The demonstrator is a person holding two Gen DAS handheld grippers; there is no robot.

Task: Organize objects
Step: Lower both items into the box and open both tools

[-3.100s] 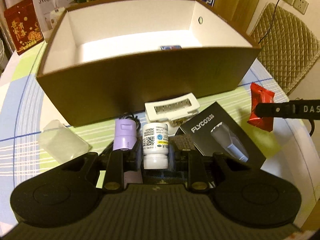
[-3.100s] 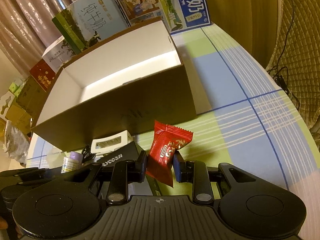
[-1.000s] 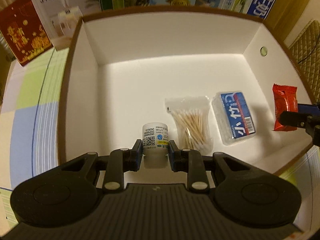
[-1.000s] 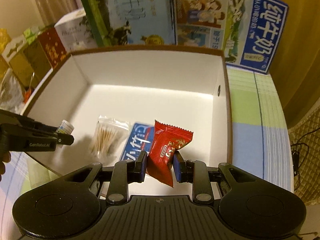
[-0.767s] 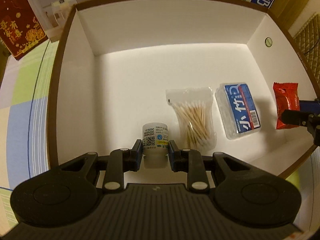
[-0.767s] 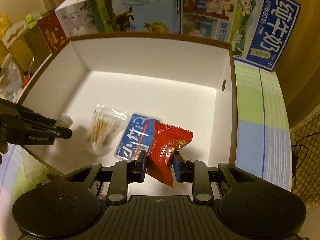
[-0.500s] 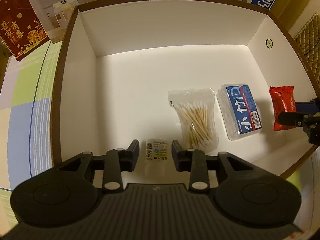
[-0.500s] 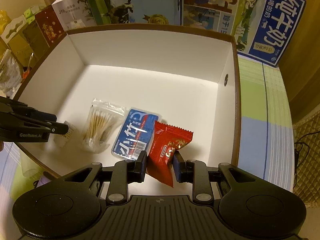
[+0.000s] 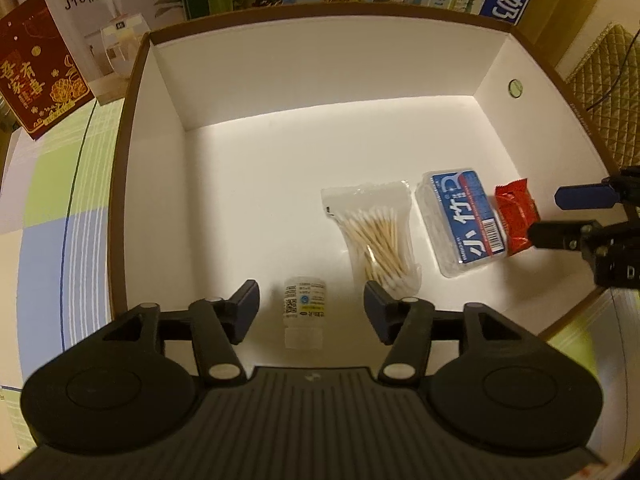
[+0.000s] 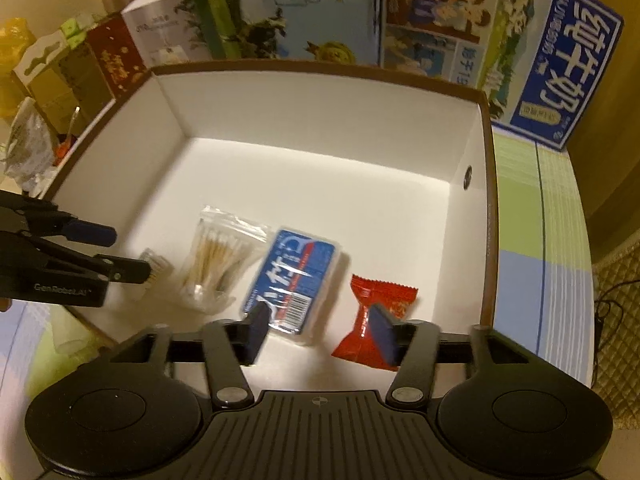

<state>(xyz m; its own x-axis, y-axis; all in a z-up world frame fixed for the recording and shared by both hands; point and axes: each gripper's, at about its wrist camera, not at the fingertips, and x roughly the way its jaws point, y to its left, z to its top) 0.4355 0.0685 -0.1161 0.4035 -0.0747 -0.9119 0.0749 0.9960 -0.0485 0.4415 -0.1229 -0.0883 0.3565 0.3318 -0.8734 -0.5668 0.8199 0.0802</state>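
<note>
Newly released: QR-labelled bottle (image 9: 303, 309), red snack packet (image 10: 374, 317).

Warm dim light, fisheye-warped edges

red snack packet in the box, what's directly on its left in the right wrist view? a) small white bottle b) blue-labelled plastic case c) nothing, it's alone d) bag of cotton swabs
b: in the right wrist view the red snack packet lies on the box floor with the blue-labelled plastic case right beside it on the left; the bag of cotton swabs lies farther left.
</note>
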